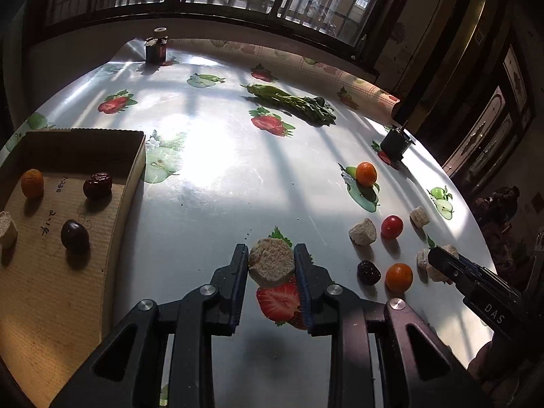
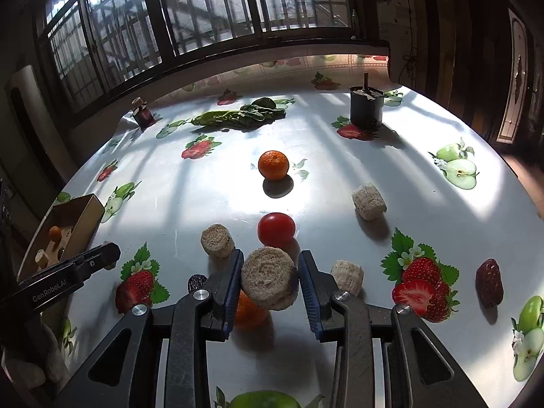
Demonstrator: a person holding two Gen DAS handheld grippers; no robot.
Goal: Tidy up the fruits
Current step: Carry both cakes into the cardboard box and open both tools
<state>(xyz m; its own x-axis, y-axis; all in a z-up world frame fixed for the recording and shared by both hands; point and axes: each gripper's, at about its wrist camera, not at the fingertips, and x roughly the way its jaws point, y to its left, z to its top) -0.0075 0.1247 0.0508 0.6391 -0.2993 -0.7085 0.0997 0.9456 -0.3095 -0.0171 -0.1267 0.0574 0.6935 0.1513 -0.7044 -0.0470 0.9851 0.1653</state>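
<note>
My left gripper (image 1: 271, 263) is shut on a beige puck-shaped piece (image 1: 271, 261), held above the table just right of the cardboard box (image 1: 134, 173). The box holds a small orange (image 1: 32, 183), a red date (image 1: 97, 185), a dark plum (image 1: 74, 234) and a beige piece (image 1: 7, 229). My right gripper (image 2: 270, 277) is shut on another beige puck (image 2: 268, 277) above the loose fruit. On the table lie an orange (image 2: 273, 165), a cherry tomato (image 2: 276, 229), a second orange (image 2: 250, 309) under the jaws, a dark fruit (image 2: 196, 283), a red date (image 2: 489, 282) and beige pieces (image 2: 369, 201).
Leafy greens (image 2: 238, 115) lie at the far side. A black pot (image 2: 367, 107) stands far right and a small dark jar (image 2: 142, 114) far left. The fruit-print tablecloth (image 2: 204, 190) covers the table; windows run behind it.
</note>
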